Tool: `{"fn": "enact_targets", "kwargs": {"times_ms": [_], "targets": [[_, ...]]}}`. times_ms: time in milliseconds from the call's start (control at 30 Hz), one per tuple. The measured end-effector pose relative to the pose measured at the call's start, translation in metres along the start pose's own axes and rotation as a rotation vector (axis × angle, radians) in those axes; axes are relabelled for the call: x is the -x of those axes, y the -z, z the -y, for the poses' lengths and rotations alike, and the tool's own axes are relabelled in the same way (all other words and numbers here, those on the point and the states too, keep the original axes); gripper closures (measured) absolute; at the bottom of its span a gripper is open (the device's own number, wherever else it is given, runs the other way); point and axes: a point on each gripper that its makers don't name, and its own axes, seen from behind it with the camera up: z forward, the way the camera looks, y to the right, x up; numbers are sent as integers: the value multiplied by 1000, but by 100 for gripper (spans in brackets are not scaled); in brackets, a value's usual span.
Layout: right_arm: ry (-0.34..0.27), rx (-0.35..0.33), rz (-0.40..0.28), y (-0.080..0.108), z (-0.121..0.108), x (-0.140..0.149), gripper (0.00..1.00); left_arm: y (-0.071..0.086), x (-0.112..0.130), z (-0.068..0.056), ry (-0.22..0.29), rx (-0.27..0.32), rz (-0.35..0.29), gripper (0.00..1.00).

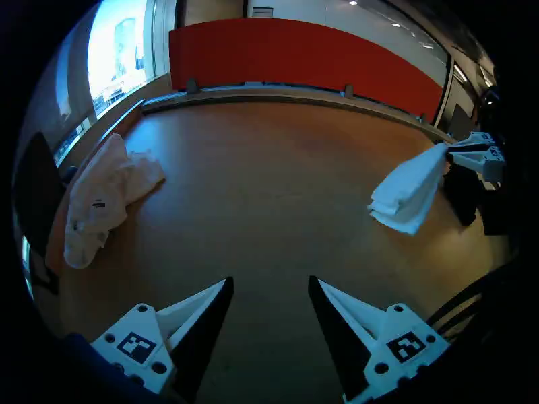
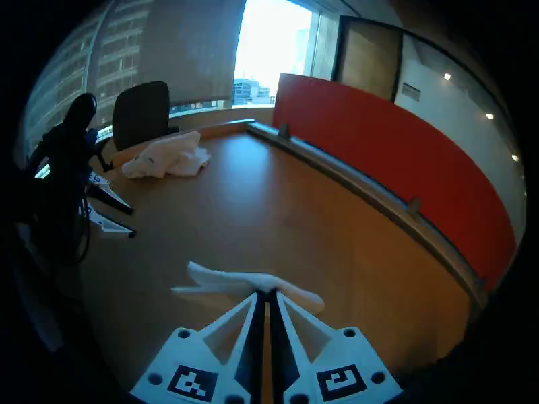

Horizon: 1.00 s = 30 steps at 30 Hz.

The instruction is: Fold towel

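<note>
The left gripper [image 1: 269,283] is held with its two fingers well apart and nothing between them, low over the bare wood of the desk [image 1: 269,202], near the desk's near edge. In the right gripper view it is seen at the left side of the desk, carried by a dark hand [image 2: 64,182].

The right gripper [image 2: 264,296] is seen with its fingers drawn almost together, clamped on one end of the white towel [image 2: 229,279]. In the left gripper view this towel is seen slanting down from those fingers towards the desk's right edge, partly doubled over on itself. Whether its lower end rests on the wood or hangs just above it cannot be told. A shadow is cast on the desk beneath it.

A second, crumpled towel [image 1: 108,188] lies in a loose heap well apart from the first, at the desk's far left corner by the window side. A small dark tag is visible on it. An office chair [image 2: 140,114] stands just behind that corner.

Along the far edge of the desk a red partition [image 1: 303,57] is mounted upright, running almost the whole length of that edge. A bright window [image 2: 273,47] is seen beyond the corner where the crumpled towel lies.
</note>
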Motion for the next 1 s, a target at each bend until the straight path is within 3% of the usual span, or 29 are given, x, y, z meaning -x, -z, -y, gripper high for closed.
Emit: {"fn": "enact_targets", "kwargs": {"times_ms": [467,1000], "targets": [[-30,67,-34,31,-41,-14,95,-4,-13,-17,-10,19,-20,19],[-62,177,-31,80,-134,-8,95,-6,-17,-17,-20,18,-14,19]]}}
